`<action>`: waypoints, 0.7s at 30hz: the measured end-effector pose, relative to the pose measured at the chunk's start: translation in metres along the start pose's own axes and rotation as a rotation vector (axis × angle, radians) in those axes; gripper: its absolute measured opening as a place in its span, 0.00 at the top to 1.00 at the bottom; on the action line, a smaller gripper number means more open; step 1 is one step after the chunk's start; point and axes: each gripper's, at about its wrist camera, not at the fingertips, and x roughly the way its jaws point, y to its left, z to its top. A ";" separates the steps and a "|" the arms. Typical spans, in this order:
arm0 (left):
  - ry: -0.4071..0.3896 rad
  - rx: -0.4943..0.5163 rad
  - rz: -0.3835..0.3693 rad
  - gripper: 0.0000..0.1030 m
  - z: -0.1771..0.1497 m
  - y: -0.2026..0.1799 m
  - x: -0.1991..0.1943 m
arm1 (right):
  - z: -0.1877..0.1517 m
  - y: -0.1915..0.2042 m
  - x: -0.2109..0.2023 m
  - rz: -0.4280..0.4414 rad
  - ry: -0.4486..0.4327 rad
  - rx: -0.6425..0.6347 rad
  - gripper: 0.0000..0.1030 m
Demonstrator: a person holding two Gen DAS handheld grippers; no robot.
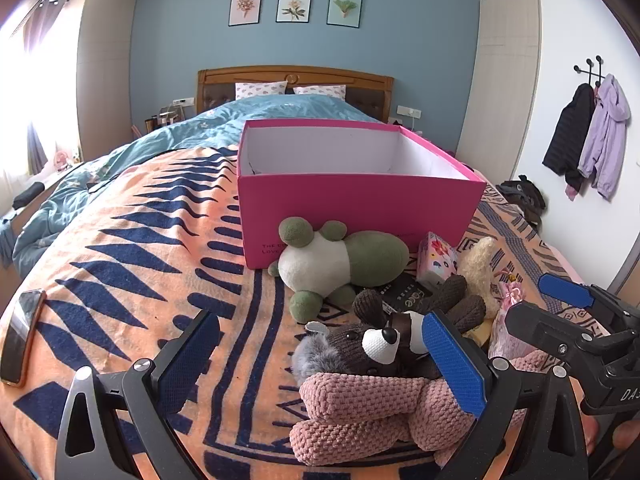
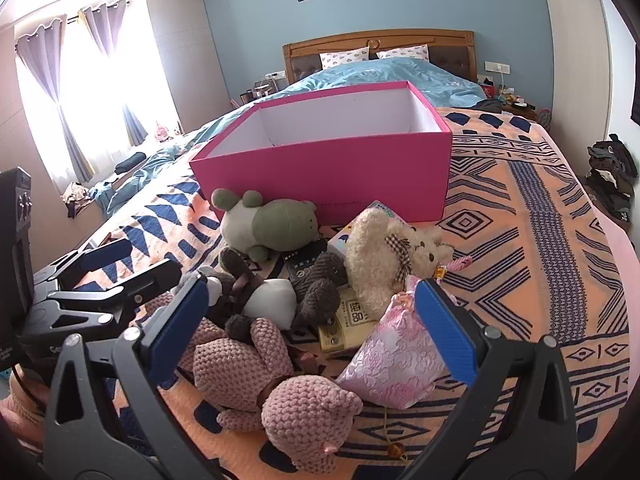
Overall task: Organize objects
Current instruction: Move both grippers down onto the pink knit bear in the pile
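Observation:
An open pink box [image 1: 360,204] [image 2: 340,160] with a white, bare inside stands on the patterned blanket. In front of it lies a heap: a green and white plush [image 1: 340,260] [image 2: 272,220], a brown knitted raccoon [image 1: 376,344] [image 2: 280,292], a pink knitted bear [image 1: 380,412] [image 2: 280,384], a cream bear [image 1: 480,268] [image 2: 392,256], a pink satin pouch [image 2: 396,356], a tissue pack [image 1: 436,258] and a yellow packet [image 2: 348,324]. My left gripper [image 1: 320,360] [image 2: 120,268] hangs open over the raccoon and the pink bear. My right gripper [image 2: 312,328] [image 1: 552,312] is open above the pouch and touches nothing.
A phone [image 1: 22,336] lies on the blanket [image 1: 140,280] at the far left. Behind the box are a blue duvet [image 1: 224,120], two pillows and a wooden headboard [image 1: 296,76]. Jackets [image 1: 588,136] hang on the right wall. Clothes [image 2: 612,176] are piled beside the bed.

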 end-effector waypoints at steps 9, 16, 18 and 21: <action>-0.015 0.048 -0.042 0.00 -0.008 0.003 -0.008 | -0.013 0.002 -0.001 0.040 0.042 -0.034 0.00; -0.034 0.106 -0.095 0.01 -0.020 0.003 -0.012 | -0.034 -0.005 -0.006 0.080 0.113 -0.039 0.23; -0.016 0.112 -0.117 0.01 -0.023 0.001 -0.012 | -0.042 -0.010 -0.009 0.080 0.128 -0.020 0.23; 0.018 0.127 -0.146 0.01 -0.026 -0.003 -0.010 | -0.050 -0.015 -0.008 0.087 0.149 0.002 0.23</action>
